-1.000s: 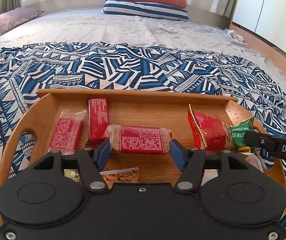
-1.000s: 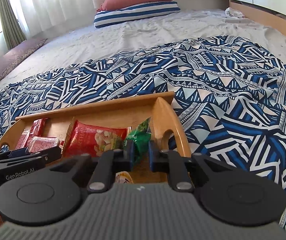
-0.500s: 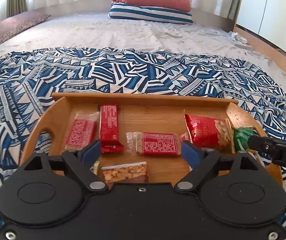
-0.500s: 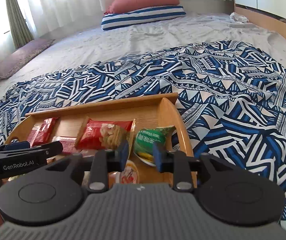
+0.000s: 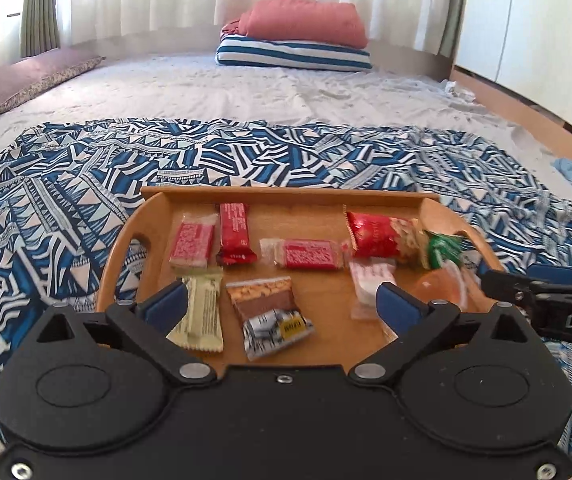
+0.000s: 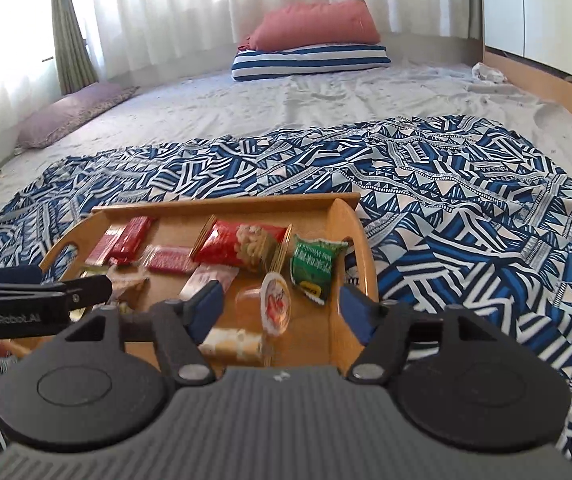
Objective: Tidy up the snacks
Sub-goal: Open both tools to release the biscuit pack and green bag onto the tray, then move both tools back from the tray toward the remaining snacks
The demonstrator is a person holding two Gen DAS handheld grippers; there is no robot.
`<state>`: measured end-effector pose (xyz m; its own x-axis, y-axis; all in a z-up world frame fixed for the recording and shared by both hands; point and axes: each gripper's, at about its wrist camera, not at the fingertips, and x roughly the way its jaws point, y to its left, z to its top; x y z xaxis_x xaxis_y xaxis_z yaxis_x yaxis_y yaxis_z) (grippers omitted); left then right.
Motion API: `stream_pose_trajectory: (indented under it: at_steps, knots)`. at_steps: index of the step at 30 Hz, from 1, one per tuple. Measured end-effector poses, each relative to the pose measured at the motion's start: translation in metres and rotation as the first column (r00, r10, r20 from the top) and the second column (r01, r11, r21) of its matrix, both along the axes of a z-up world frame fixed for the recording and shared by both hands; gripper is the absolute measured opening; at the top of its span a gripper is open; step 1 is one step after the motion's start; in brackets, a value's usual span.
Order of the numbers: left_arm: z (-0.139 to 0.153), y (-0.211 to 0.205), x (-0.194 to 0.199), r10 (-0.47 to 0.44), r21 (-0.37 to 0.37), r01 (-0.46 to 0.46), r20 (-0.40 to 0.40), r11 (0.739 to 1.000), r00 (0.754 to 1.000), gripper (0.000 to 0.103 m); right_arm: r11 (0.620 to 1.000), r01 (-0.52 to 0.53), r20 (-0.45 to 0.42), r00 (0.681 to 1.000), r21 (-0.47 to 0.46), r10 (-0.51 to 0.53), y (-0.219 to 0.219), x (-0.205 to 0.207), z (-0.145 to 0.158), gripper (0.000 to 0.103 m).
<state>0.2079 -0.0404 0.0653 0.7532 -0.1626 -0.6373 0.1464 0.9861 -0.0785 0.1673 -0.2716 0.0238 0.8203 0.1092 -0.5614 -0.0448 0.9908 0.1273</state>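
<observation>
A wooden tray [image 5: 154, 216] [image 6: 360, 240] on the bed holds several snack packs. In the left wrist view a red-labelled bar [image 5: 306, 254] lies mid-tray, a red peanut bag [image 5: 382, 234] and a green pack [image 5: 444, 250] to its right, a nut bar [image 5: 264, 300] and a pale bar [image 5: 204, 314] nearer. My left gripper [image 5: 282, 306] hangs above the tray's near side, jaws still opening, nothing between them. My right gripper [image 6: 282, 308] is over the tray's right end, jaws opening, pads clear of the green pack [image 6: 312, 266] and a round jelly cup [image 6: 274, 304].
The tray sits on a blue-and-white patterned blanket [image 5: 86, 168] over a grey sheet. Striped and pink pillows [image 5: 294, 44] lie at the far end, a mauve pillow [image 5: 26, 80] at far left. A wooden bed edge [image 6: 546, 80] runs along the right.
Both grippers opened and drew back and up from the tray. The left let go of the red-labelled bar, the right let go of the green pack; both packs now lie in the tray.
</observation>
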Motion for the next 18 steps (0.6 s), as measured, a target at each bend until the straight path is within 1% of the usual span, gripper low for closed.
stream_pose_trajectory:
  at_steps: [4,7,11,14,18]
  knots:
    - [0.003,0.003,-0.025,0.010,-0.021,-0.010,0.009,1.000,1.000,0.101,0.999,-0.012,0.027,1.000,-0.043,0.013,0.006,-0.022,0.000,0.085]
    - [0.005,0.003,-0.043,0.009,-0.018,-0.009,0.026,1.000,1.000,0.101,0.998,-0.020,0.043,0.999,-0.053,0.022,0.008,-0.036,0.000,0.087]
    - [0.003,0.002,-0.064,0.010,-0.016,-0.010,0.037,1.000,0.999,0.101,0.998,-0.020,0.054,0.998,-0.065,0.023,0.009,-0.052,-0.002,0.088]
    - [-0.001,0.002,-0.077,0.004,-0.026,-0.003,0.027,1.000,1.000,0.101,0.996,-0.022,0.059,0.998,-0.086,0.027,0.010,-0.061,-0.006,0.088]
    - [-0.007,0.001,-0.090,0.001,-0.006,0.000,0.022,1.000,1.000,0.101,0.995,-0.031,0.056,0.998,-0.091,0.036,0.009,-0.070,-0.011,0.089]
